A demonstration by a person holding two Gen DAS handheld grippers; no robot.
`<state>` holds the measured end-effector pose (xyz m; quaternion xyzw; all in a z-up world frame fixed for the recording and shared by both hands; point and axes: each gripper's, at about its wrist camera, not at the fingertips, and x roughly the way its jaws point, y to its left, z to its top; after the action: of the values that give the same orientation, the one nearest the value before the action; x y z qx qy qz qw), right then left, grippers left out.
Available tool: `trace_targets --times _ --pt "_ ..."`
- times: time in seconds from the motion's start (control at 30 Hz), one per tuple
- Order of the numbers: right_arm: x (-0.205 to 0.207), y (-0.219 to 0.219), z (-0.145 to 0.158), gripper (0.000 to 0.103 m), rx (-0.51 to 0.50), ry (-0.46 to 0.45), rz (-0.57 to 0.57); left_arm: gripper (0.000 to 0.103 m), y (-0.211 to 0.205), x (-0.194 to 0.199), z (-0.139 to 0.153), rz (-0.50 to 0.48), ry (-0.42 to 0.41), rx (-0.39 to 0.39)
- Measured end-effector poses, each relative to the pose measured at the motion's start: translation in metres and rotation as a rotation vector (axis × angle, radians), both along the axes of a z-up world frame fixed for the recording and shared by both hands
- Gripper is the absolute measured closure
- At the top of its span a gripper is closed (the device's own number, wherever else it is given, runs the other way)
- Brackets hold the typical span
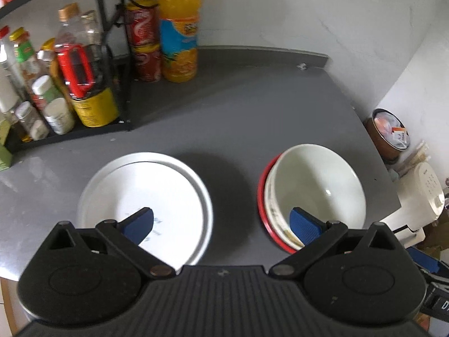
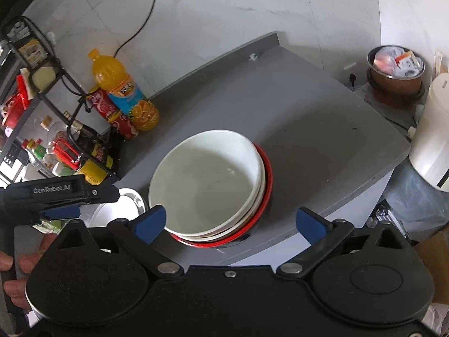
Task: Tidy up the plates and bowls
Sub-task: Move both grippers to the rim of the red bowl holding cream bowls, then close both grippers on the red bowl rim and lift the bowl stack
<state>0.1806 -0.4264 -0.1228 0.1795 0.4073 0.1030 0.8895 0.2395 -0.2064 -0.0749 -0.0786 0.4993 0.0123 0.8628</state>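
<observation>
Overhead, two hand-held grippers hang above a grey kitchen countertop (image 1: 252, 106) set into a white-walled corner. A black wire shelf rack (image 1: 125, 56) crowded with spice jars and bottles lines the left side; just beside it, at the back wall, stand two stacked red soda cans (image 1: 143, 39) and a tall orange juice bottle with a blue label (image 1: 179, 28). Off the counter's right edge sit a brown round pot stuffed with packets (image 1: 388, 132) and a white appliance (image 1: 418, 193) (its make is too small to read).

Nothing lies between the dishes on the open counter. On the near left, a white shallow plate (image 1: 157, 193) rests inside a slightly wider white plate, the upper one shifted toward the front. Well apart to the right, a glossy white ceramic bowl (image 1: 320, 185) nests off-centre in a second white bowl, which sits in a red-rimmed bowl (image 1: 262, 202) showing as a crescent at the left.

The left gripper (image 1: 221, 221) is spread wide, its blue pads (image 1: 140, 224) over the plate and the bowl's near rim, gripping nothing. The right gripper (image 2: 230, 221) is likewise spread wide above the bowl stack's near edge, one blue-padded finger (image 2: 150, 220) overlapping the rim; whether it touches cannot be told.
</observation>
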Motion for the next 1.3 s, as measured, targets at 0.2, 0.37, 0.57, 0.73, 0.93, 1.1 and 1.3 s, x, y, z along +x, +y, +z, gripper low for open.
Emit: trace_targets --times 0.2,0.37,0.57,0.73,0.93,1.1,1.3 --pt "0.021 -0.005 -0.017 0.019 0.006 0.061 -0.018 0.001 -0.018 0.022 -0.019 -0.040 0.029 0.001" --pt "0.040 -0.009 -0.030 0.032 0.032 0.110 -0.032 0.003 -0.027 0.038 -0.040 -0.044 0.075 -0.028" --pt "0.056 -0.004 -0.043 0.038 0.036 0.153 -0.035 0.009 -0.039 0.054 -0.058 -0.049 0.104 -0.066" --pt "0.064 0.003 -0.053 0.043 0.036 0.184 -0.030 0.018 -0.047 0.060 -0.071 -0.074 0.124 -0.051" --pt "0.070 0.009 -0.062 0.048 0.047 0.219 -0.038 0.042 -0.046 0.061 -0.086 -0.059 0.161 -0.057" --pt "0.074 0.010 -0.070 0.053 0.046 0.242 -0.056 0.053 -0.047 0.064 -0.085 -0.064 0.158 -0.031" --pt "0.078 0.008 -0.085 0.067 0.058 0.297 -0.078 0.062 -0.047 0.067 -0.091 -0.073 0.178 -0.042"
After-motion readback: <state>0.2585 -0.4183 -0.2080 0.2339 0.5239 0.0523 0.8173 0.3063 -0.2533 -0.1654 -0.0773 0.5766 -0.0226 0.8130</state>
